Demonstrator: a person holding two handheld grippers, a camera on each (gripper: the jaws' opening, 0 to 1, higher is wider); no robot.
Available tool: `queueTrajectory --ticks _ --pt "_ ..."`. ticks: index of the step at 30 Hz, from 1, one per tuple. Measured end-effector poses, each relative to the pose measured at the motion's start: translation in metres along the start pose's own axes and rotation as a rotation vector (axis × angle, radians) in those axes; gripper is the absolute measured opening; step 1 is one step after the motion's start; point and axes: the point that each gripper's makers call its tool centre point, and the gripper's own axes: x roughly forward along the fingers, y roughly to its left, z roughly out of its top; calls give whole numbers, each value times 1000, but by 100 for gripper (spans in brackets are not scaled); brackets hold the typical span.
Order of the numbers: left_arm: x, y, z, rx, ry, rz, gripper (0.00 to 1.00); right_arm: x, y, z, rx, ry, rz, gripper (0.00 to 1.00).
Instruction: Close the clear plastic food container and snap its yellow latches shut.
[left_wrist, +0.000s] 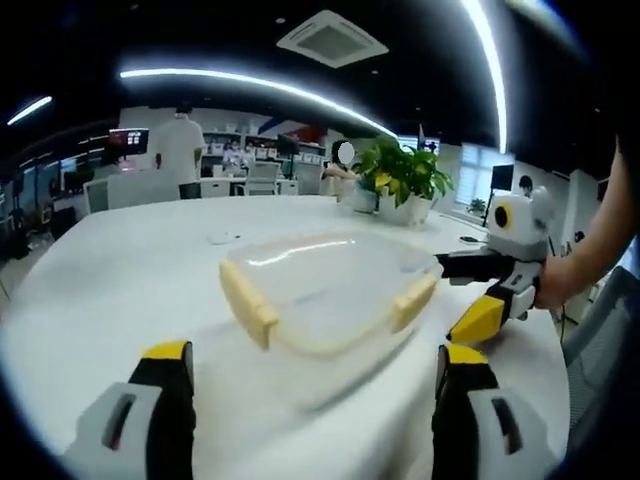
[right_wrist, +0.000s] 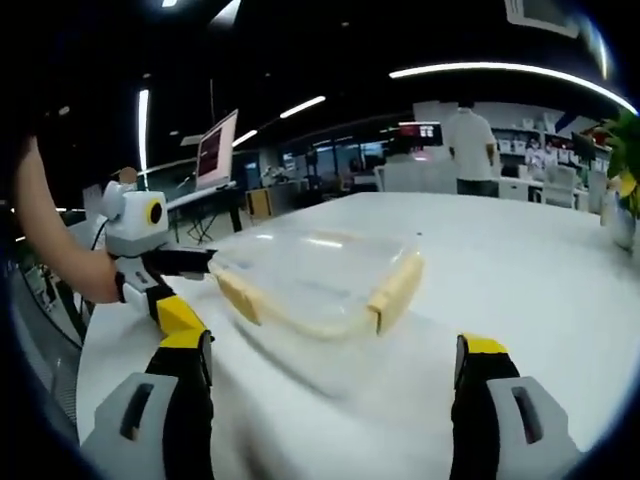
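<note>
I see bright curved ceiling light strips (left_wrist: 250, 85) glaring on the white table (left_wrist: 120, 290); fisheye edges bend, near jaws soft.

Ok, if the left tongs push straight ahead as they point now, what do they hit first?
Probably the clear plastic food container with yellow latches, lying on the white table ahead between the open jaws; depth is hard to judge.

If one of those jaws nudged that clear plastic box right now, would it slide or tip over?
Probably slide, not tip: the clear container sits low and wide on the smooth white table. It looks empty, so likely light for its size. Its yellow latches stick out from the sides and may flap if bumped.
</note>
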Motion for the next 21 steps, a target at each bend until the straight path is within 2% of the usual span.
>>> queueTrajectory --ticks 8,12,21 --pt "-9 2 6 -27 -18 23 97 -15 -2 9 10 -17 -31 97" --pt "-20 8 10 -55 -24 55 93 -28 -5 15 6 -14 -55 96" --pt "-50 14 19 -72 -56 108 93 -56 -12 22 -6 3 -85 92"
